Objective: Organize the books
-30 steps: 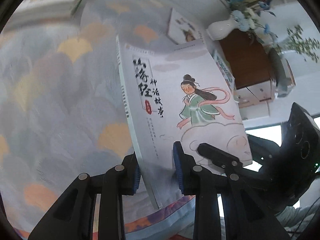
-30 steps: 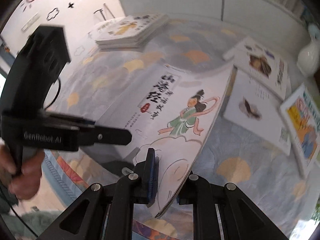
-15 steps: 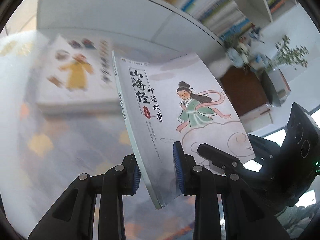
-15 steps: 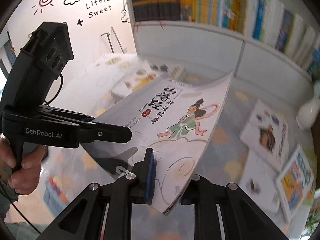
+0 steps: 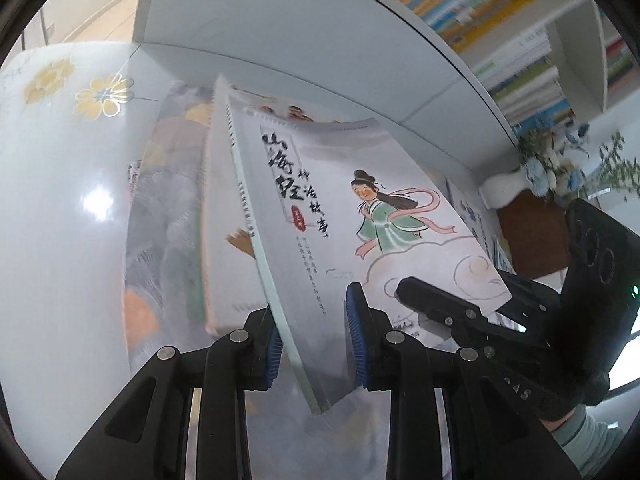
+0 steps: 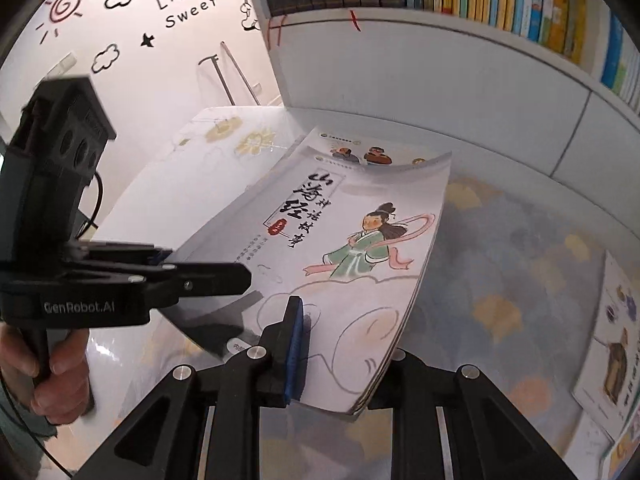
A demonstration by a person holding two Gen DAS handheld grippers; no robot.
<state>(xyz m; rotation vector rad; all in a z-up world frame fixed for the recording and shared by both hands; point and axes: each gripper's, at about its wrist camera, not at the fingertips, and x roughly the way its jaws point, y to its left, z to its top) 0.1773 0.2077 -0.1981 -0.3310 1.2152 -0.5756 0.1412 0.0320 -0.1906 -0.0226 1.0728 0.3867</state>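
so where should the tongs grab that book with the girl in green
Take the book at the lower corner beside the spine, coming in from the bottom edge, one pad on the cover, one underneath. The spine side looks straight and stiff; the open page edge bows, so it would likely flex.

- Left gripper (image 5: 312, 340): matte black plastic; angular struts with cut-out slots, silver round screws at the pivots.
- Fingers (image 5: 354, 340): ribbed blue pads on the inner faces.
- Right gripper (image 6: 344, 354): same black frame, same silver screws.
- Lower left of the right wrist view: white "GenRobot.AI" lettering on the side, boxy head with round lens holes, thin black cable.
- Lower right of the left wrist view: small green LED, pale grey-green sleeve (image 5: 588, 436).
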